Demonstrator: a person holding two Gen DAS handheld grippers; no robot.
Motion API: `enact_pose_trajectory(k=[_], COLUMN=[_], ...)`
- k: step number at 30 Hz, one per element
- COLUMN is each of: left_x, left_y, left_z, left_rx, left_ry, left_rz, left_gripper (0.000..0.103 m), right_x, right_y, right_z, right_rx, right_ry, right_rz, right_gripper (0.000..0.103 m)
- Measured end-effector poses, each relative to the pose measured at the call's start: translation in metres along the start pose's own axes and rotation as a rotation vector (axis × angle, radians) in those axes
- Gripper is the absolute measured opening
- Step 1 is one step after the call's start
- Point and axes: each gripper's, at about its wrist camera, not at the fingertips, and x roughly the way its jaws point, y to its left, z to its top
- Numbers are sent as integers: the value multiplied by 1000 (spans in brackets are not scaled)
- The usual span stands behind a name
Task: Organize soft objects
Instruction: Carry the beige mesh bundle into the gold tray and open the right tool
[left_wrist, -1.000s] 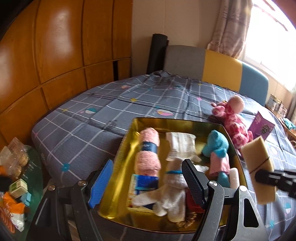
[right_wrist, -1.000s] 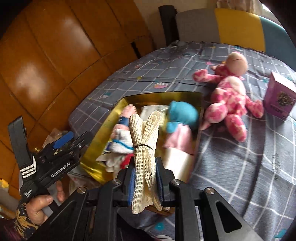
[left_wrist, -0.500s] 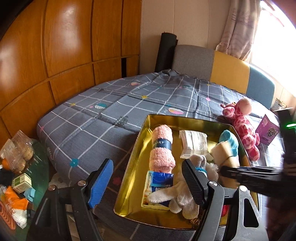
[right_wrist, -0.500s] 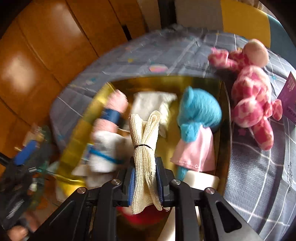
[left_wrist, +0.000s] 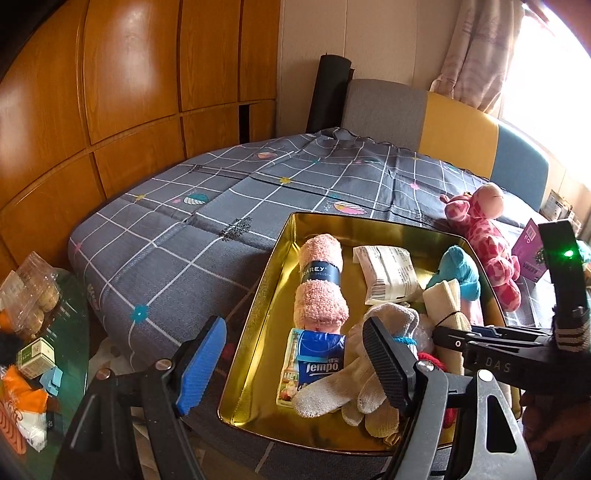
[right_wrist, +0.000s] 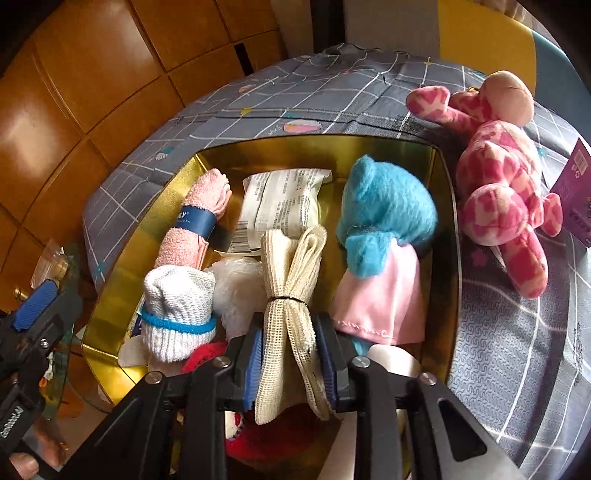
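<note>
A gold tray (left_wrist: 258, 306) (right_wrist: 443, 206) sits on the grey checked bed. It holds a pink rolled towel (left_wrist: 320, 280) (right_wrist: 188, 225), a white packet (left_wrist: 388, 273) (right_wrist: 280, 206), a blue plush (left_wrist: 456, 267) (right_wrist: 384, 218), white gloves (left_wrist: 351, 387) (right_wrist: 177, 314) and a Tempo tissue pack (left_wrist: 314, 365). My right gripper (right_wrist: 290, 343) is shut on a cream mesh cloth bundle (right_wrist: 288, 295) (left_wrist: 445, 301), held low over the tray's middle. My left gripper (left_wrist: 291, 362) is open and empty at the tray's near left edge.
A pink plush giraffe (left_wrist: 487, 236) (right_wrist: 498, 173) and a purple box (left_wrist: 530, 251) lie on the bed right of the tray. A glass side table (left_wrist: 40, 332) with snacks stands at left. Wooden wall panels and a padded headboard (left_wrist: 424, 122) lie behind.
My right gripper has carried the mesh bundle from beside the tray to over it and lowered it among the items. My left gripper has drawn back slightly and stays open.
</note>
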Motion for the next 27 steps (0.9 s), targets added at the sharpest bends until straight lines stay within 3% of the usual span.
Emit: enact_pose_trajectory(k=[8, 14, 19, 27], left_x=[-1, -1, -2, -7], left_y=[-1, -1, -2, -9], left_z=[-1, 0, 0, 0], left_rx=[2, -1, 2, 12], left_ry=[-3, -4, -1, -15], left_rz=[-3, -2, -3, -2], left_gripper=[77, 77, 80, 84], right_x=[-12, -4, 6, -5], right_y=[5, 9, 10, 9], right_z=[-7, -4, -3, -10], right_rx=[-28, -68, -87, -77], right_ry=[-50, -65, -46, -73], right_rz=[-34, -77, -104, -70], right_gripper=[29, 15, 15, 21])
